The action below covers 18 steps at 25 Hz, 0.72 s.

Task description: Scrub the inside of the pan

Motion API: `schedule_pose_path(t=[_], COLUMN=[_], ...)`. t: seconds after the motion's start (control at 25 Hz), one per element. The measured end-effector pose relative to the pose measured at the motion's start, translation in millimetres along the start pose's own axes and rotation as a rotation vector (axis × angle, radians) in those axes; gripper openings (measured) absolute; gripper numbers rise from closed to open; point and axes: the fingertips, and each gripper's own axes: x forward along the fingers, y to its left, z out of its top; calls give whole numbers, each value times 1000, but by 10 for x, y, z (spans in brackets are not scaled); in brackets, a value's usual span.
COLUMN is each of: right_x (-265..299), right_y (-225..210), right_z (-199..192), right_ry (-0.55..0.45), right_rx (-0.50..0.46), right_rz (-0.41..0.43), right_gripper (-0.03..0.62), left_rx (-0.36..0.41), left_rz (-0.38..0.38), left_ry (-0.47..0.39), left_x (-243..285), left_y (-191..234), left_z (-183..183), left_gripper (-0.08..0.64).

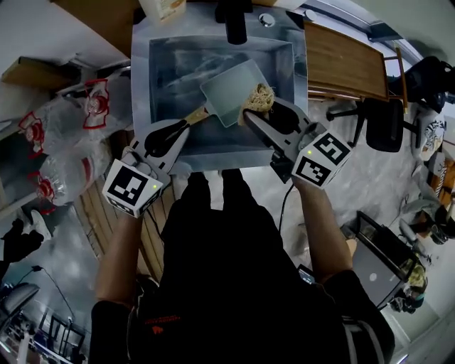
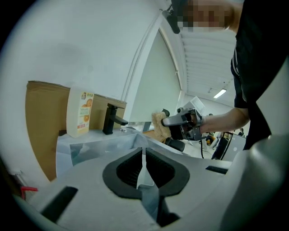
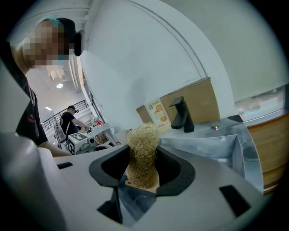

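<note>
A square grey pan [image 1: 231, 92] with a wooden handle [image 1: 195, 115] hangs tilted over the steel sink [image 1: 163, 64]. My left gripper [image 1: 183, 128] is shut on that handle. In the left gripper view only a thin pale edge [image 2: 144, 169] of the held pan shows between the jaws of the left gripper [image 2: 144, 158]. My right gripper [image 1: 250, 117] is shut on a tan fibre scrubber [image 1: 258, 98], which lies at the pan's right rim. The scrubber [image 3: 143, 153] stands up out of the right gripper [image 3: 143, 160]. From the left gripper's camera, the right gripper [image 2: 169, 122] and scrubber [image 2: 158, 119] show ahead.
A black faucet [image 1: 234, 21] and a soap bottle [image 1: 162, 8] stand at the sink's back edge, with a cardboard box [image 3: 198, 101] behind. A wooden board [image 1: 348, 64] lies right of the sink, and an office chair [image 1: 384, 121] beyond. Plastic bags [image 1: 64, 135] sit at the left.
</note>
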Motion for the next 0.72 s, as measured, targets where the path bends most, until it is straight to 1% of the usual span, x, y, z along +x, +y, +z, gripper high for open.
schedule_pose_path(t=[0.2, 0.36, 0.48, 0.56, 0.72], right_x=[192, 284, 340, 368, 432], right_y=[-260, -450, -575, -643, -760], right_z=[-61, -96, -112, -128, -212], right_ry=[60, 97, 112, 126, 151], right_rx=[2, -3, 2, -4, 4], right_rz=[42, 57, 67, 74, 70], right_gripper=[183, 183, 183, 183, 183], left_rx=[39, 50, 68, 93, 132], left_rz=[23, 40, 40, 34, 24], left_ry=[77, 139, 193, 254, 415], left_x=[250, 437, 571, 663, 764], left_y=[130, 173, 196, 205, 210], left_z=[-256, -448, -593, -733, -1133], left_gripper=[21, 23, 51, 81, 138])
